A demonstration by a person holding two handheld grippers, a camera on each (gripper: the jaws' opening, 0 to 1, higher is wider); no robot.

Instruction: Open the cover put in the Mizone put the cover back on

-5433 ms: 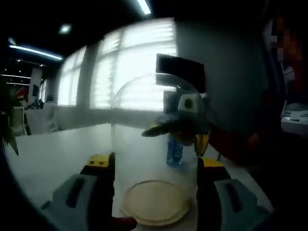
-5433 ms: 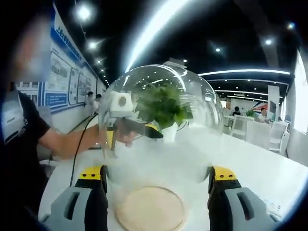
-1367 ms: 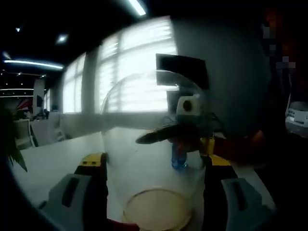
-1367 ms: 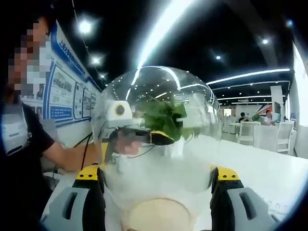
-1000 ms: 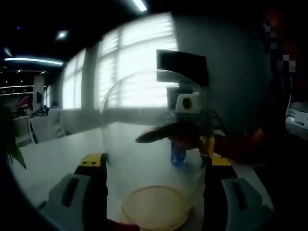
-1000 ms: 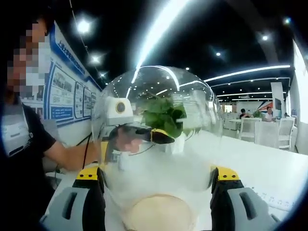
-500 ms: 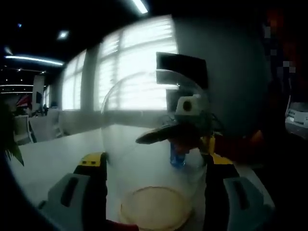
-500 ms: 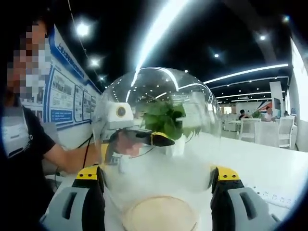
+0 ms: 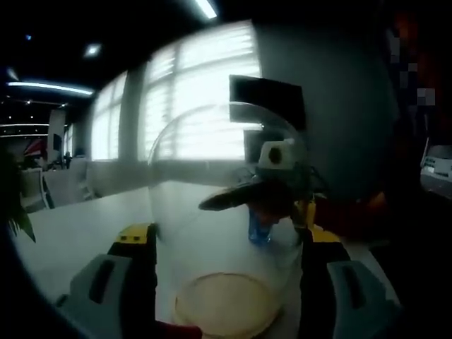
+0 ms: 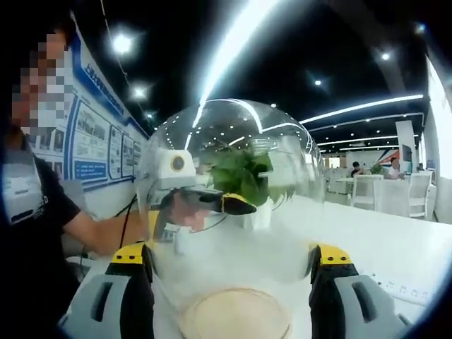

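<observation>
A clear glass dome cover [image 9: 212, 162] stands between my left gripper's [image 9: 227, 236] jaws, which press on its two sides. My right gripper [image 10: 232, 253] is shut on the same cover [image 10: 233, 148] from the opposite side. A round wooden base [image 9: 224, 305] shows low down through the glass, and again as the base [image 10: 236, 316] in the right gripper view. The blue Mizone bottle [image 9: 259, 227] stands upright on the white table beyond the cover, partly hidden by the other gripper seen through the glass.
A person [image 10: 35, 212] in a dark shirt is at the left of the right gripper view. A green potted plant [image 10: 244, 176] stands behind the dome there. The white table [image 9: 78, 233] stretches toward bright windows, with a dark monitor [image 9: 267, 99] at the back.
Both views have only wobbled a little. The cover stays clamped between the two grippers above the wooden base.
</observation>
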